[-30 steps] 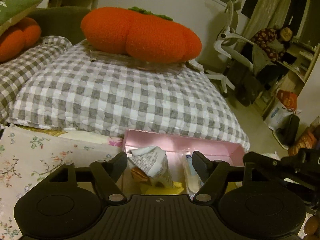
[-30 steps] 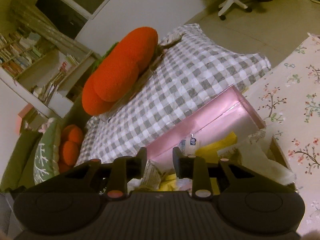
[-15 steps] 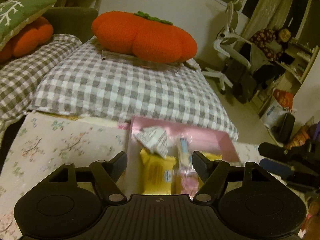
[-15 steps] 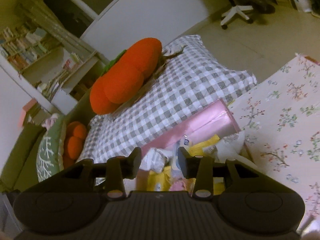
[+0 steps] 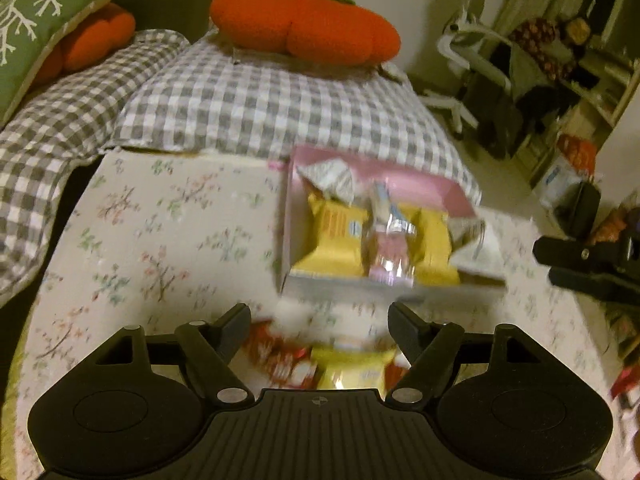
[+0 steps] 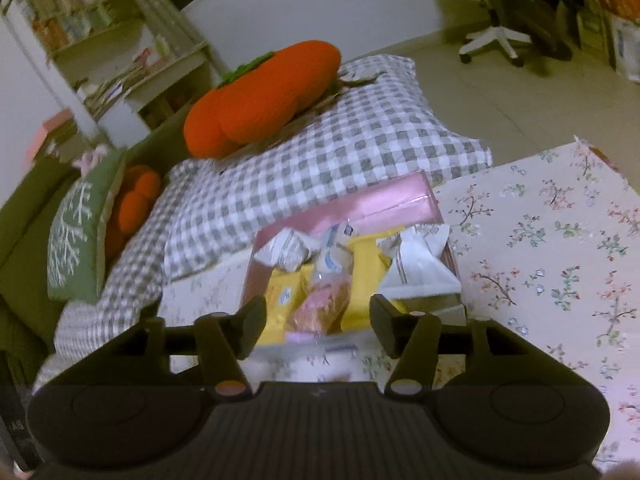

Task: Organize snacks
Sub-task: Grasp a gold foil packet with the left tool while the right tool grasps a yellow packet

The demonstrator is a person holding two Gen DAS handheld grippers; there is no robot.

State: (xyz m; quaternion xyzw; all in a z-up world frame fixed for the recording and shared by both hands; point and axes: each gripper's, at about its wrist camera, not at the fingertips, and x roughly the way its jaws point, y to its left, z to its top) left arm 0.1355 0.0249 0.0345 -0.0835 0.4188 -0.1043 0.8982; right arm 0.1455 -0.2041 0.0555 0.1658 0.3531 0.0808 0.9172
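On the floral worktop (image 5: 168,240) a pink box (image 5: 440,190) is seen at 12 o'clock of the left gripper (image 5: 318,320), just short of a checked cushion (image 5: 280,112). Yellow packets (image 5: 332,240), a white wrapper (image 5: 330,176) and a clear bag of pink snack (image 5: 386,248) are packed inside the box. The left fingers (image 5: 234,320) are spread apart with nothing clenched; their jaws have just been opening further. Red and yellow packets (image 5: 348,364), blurred, are seen lying loose on the worktop below and between them. The right gripper (image 6: 316,312) is held at 6 o'clock of the box; its jaws have just been opening, and nothing is grasped, the bag showing beyond the gap. An orange plush (image 6: 260,100) is seen resting on the cushion at 12 o'clock.
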